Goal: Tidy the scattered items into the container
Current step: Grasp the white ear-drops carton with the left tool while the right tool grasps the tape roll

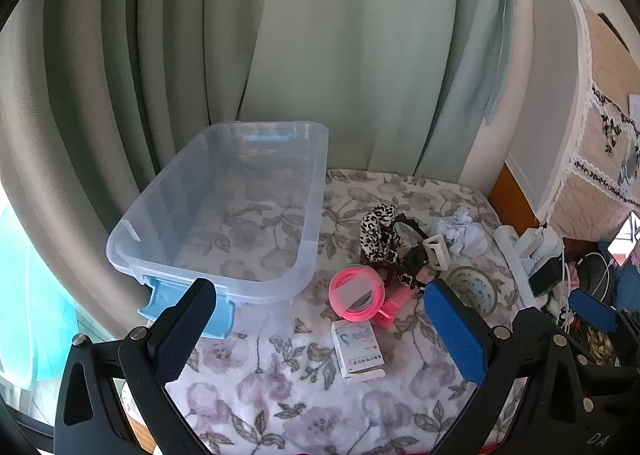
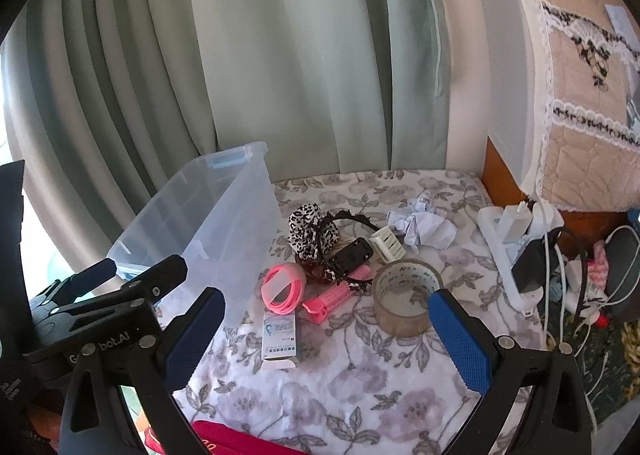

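Both claws hang over the near edge of a table covered in a grey floral cloth, and both are spread wide with nothing between the pads. The left claw frames the box and the pink rings; the right claw frames the box and the tape.

The bin — clear plastic with blue latches — sits at the left of the table, holding nothing. The clutter lies just to its right, all on the cloth:

- a coil of pink rings, near the bin's near right corner
- a small white box in front of the rings
- a pink comb (partly under the rings, as seen from the left claw)
- a leopard scrunchie heaped with a black headband and a dark clip — how they overlap is hard to make out
- a white clip beside crumpled paper
- a roll of clear tape, lying flat near the right claw's right pad

A white power strip with plugs and cables runs along the table's right edge. Green curtains hang behind.
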### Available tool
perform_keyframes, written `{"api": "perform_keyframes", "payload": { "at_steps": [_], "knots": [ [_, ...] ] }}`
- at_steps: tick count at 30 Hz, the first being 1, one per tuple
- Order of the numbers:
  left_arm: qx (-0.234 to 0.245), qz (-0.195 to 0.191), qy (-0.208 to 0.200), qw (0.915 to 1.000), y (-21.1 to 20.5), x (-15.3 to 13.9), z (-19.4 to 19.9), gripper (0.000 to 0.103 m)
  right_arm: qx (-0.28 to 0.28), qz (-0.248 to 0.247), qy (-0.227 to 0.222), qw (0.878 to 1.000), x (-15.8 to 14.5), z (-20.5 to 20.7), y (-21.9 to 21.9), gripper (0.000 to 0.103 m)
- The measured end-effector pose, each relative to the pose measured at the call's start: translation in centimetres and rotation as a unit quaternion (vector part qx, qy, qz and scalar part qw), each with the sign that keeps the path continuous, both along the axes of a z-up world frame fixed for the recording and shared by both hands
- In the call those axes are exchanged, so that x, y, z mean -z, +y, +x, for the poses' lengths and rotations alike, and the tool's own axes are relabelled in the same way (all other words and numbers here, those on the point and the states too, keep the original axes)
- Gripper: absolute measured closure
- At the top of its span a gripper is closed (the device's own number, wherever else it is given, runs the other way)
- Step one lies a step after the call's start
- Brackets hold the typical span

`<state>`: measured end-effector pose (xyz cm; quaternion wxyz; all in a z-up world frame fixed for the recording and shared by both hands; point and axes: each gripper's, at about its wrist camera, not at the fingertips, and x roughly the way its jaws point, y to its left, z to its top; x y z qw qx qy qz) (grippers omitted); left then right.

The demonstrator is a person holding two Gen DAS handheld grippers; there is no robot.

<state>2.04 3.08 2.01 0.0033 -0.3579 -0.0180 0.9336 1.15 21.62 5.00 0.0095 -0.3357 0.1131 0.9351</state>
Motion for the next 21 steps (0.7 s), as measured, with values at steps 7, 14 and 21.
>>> {"api": "perform_keyframes", "payload": {
  "at_steps": [7,14,21],
  "knots": [
    [0.030,0.029,-0.013,0.9990,0.9,1.3,-0.5,0.000,0.001,-0.012,0.009,1.000,1.0,0.4,1.1,0.000],
    [0.061,0.045,-0.044,0.9961,2.6,3.6,-1.7,0.000,0.010,-0.052,-0.007,0.999,3.6,0.7,2.9,0.000],
    [0.073,0.042,-0.097,0.9917,4.0,7.6,-3.0,0.000,0.017,-0.047,-0.046,0.998,6.8,0.1,4.2,0.000]
  ]
}}
